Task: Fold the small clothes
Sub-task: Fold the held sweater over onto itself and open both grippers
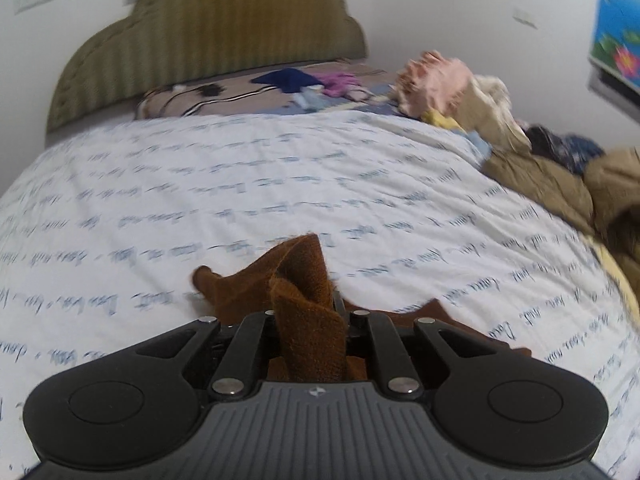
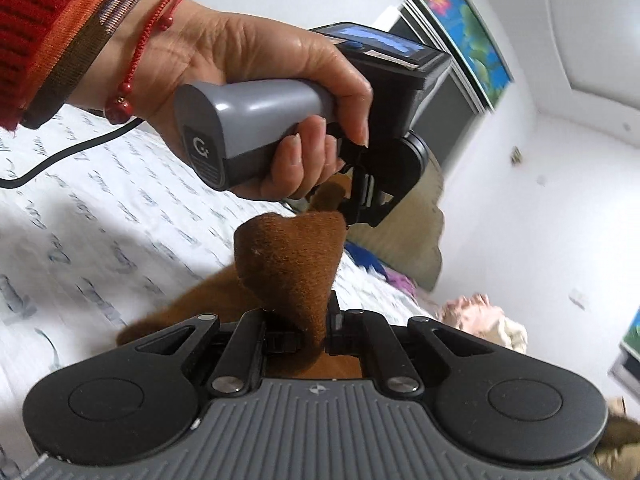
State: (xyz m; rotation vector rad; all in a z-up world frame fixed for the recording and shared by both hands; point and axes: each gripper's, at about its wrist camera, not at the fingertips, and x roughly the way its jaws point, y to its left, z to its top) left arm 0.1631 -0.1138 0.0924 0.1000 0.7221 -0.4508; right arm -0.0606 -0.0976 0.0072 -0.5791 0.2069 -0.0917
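Observation:
A small brown fuzzy garment [image 1: 300, 280] is held up over the bed by both grippers. My left gripper [image 1: 310, 314] is shut on one edge of it; the cloth bunches up between its jaws. In the right wrist view my right gripper [image 2: 316, 320] is shut on another part of the brown garment [image 2: 292, 256]. The left gripper [image 2: 360, 204], held by a hand with a red sleeve, grips the cloth's far end just beyond. The rest of the garment hangs below, partly hidden by the gripper bodies.
The bed has a white sheet with blue script print [image 1: 240, 184]. A pile of clothes [image 1: 460, 88] lies at the far right, brown bedding [image 1: 560, 184] beside it. Dark blue and purple clothes [image 1: 304, 80] lie near the olive headboard [image 1: 224, 32]. A cable [image 2: 60, 156] trails over the sheet.

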